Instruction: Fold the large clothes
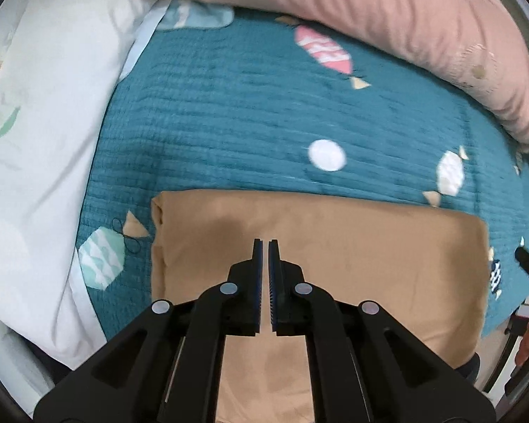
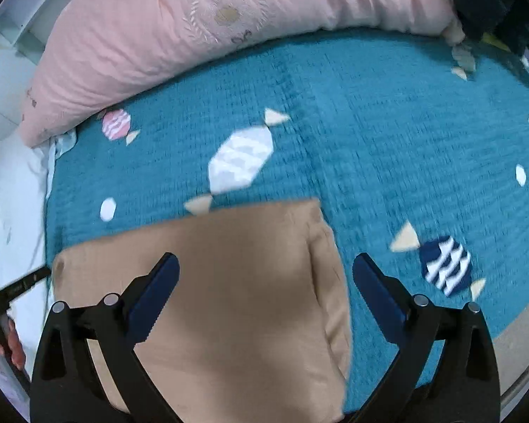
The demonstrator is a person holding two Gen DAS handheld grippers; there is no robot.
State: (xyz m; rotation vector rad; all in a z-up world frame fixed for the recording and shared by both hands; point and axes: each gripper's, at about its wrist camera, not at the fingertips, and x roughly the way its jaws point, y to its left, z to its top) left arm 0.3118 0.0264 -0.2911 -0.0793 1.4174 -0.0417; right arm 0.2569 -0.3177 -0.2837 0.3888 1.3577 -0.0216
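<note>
On the bed, near its front edge, a tan garment [image 1: 335,232] lies folded into a thick rectangle on a teal quilted bedspread [image 1: 229,116] printed with candy shapes. Above it the left gripper [image 1: 264,246] hangs with jaws closed on nothing, while the right gripper [image 2: 264,275] is spread wide and empty over the garment's right edge. Behind, a pink pillow [image 2: 158,35] lies along the far side, a white pillow [image 1: 46,105] at the left.

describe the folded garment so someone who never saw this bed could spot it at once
Start at the teal quilt printed with candy shapes, backed by a long pink pillow. On its near edge lies the folded tan garment: a plain rectangle, the only unpatterned tan thing there.
</note>
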